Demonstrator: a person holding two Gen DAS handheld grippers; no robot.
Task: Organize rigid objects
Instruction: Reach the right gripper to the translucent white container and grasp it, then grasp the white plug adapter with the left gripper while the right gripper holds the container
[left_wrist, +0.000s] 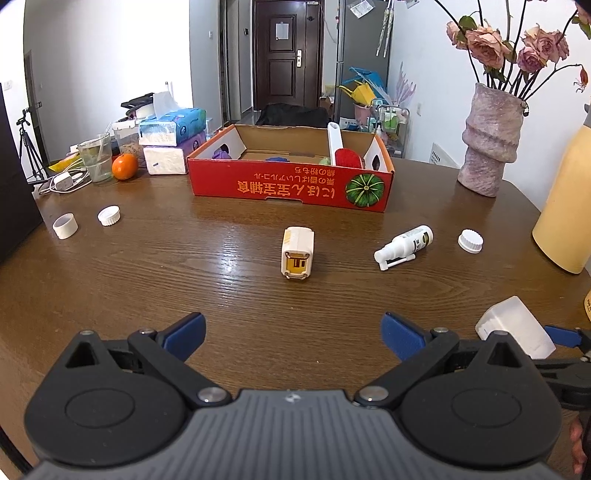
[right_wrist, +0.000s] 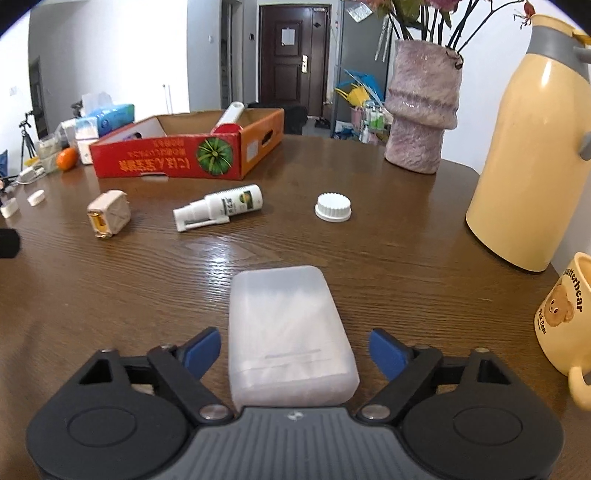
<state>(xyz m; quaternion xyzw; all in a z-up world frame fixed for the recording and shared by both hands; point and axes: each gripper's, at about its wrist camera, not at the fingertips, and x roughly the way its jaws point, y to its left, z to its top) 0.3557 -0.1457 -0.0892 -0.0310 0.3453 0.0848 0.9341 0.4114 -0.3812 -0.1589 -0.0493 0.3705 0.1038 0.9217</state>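
On the brown wooden table (left_wrist: 147, 266), the left gripper (left_wrist: 293, 334) hangs with its blue pads spread wide and nothing between them; the small cream square box with a yellow end (left_wrist: 297, 254) lies well ahead of it. Further right, the right gripper (right_wrist: 294, 353) straddles the frosted translucent rectangular plastic box (right_wrist: 288, 332), which lies flat on the table. Its long axis runs straight away from the gripper, so the pads face its long sides. The pads stand just beside it, with gaps showing: not yet clamped. The right hand is plainly nearer. The red cardboard tray (right_wrist: 166, 162) waits far ahead, to the left.
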